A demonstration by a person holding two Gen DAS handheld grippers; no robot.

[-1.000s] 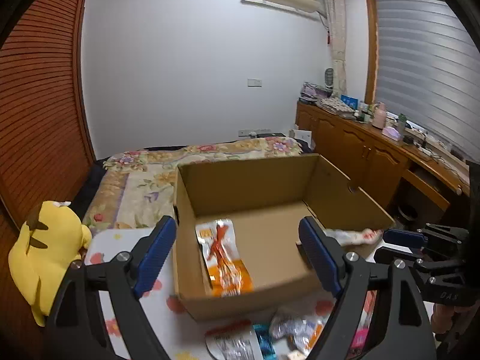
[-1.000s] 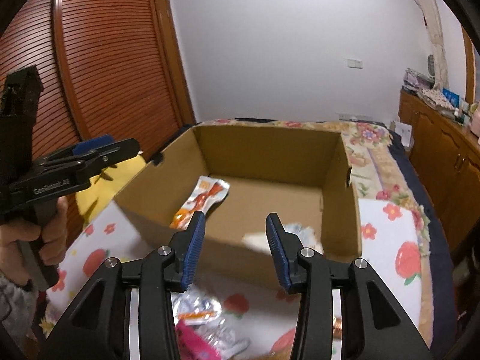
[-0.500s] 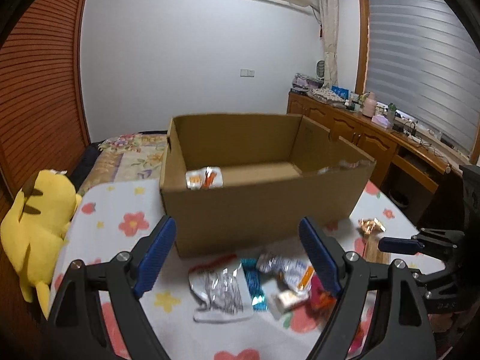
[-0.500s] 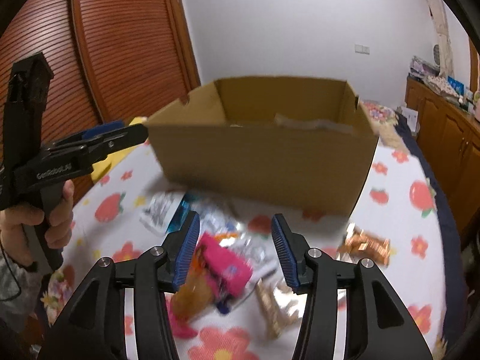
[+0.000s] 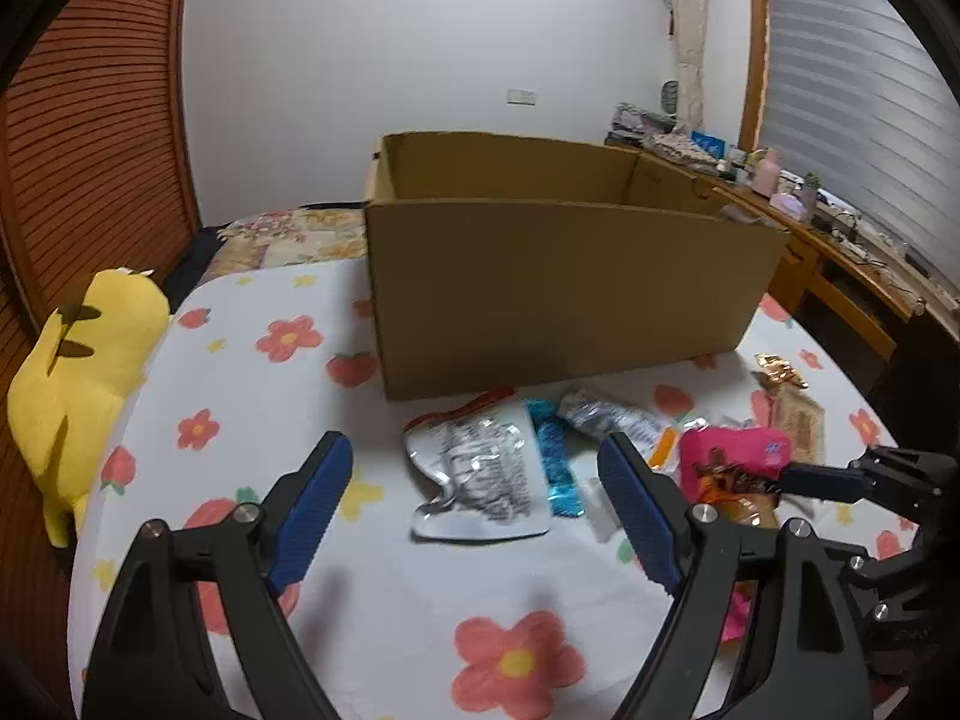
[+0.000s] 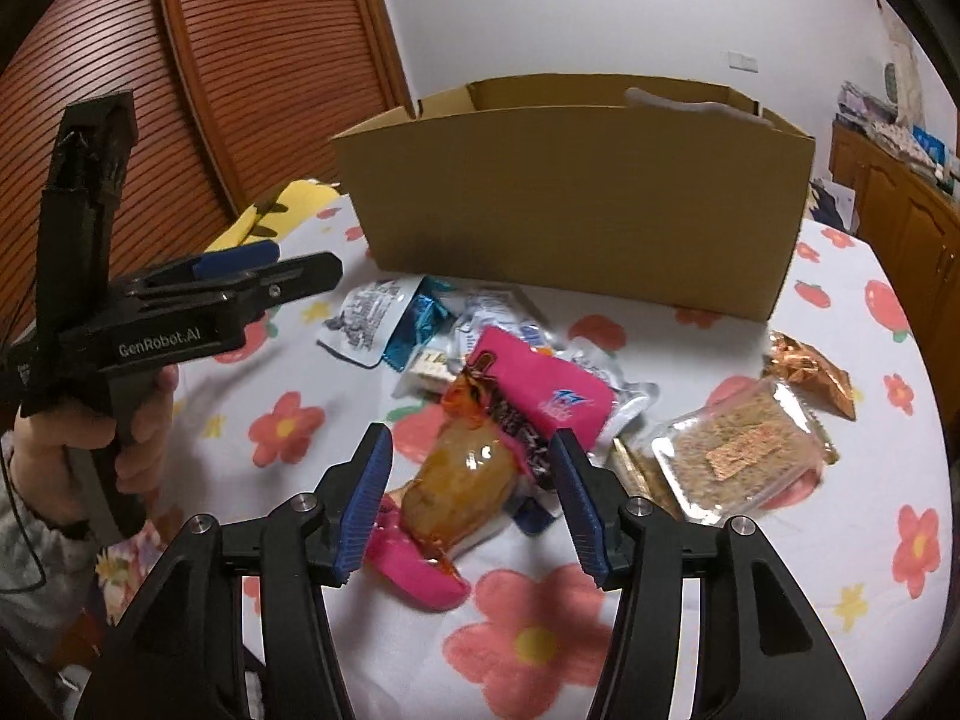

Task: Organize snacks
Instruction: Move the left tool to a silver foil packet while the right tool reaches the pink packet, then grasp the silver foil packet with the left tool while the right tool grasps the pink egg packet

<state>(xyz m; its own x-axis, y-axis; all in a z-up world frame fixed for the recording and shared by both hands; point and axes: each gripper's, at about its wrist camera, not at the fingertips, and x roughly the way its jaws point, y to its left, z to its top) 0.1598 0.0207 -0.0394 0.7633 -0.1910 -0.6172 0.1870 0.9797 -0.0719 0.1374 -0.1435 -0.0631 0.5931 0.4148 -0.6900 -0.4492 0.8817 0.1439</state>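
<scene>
Far left, a yellow plush toy lies at the edge of our flowered tablecloth. Next to the right, our left gripper hangs above the cloth, jaws spread wide, nothing between the blue pads; in the right wrist view a hand grips its handle.

Beyond it the cardboard box stands upright, open at the top; from this low angle we cannot see inside it.

The snacks lie in a loose heap on the cloth in front of the box, outside it. From left: a silver pouch, a blue foil wrapper touching its right edge, a crinkled white packet, then a pink packet partly overlapped by an amber sealed pouch.

Our right gripper hovers at the amber pouch. Its jaws have just been opening, and the pouch sits in the gap; the pads do not press it, so it is released, not grasped.

Further right, a clear tray of brown biscuit, and behind it a copper foil wrapper, just apart from the box's corner.
</scene>
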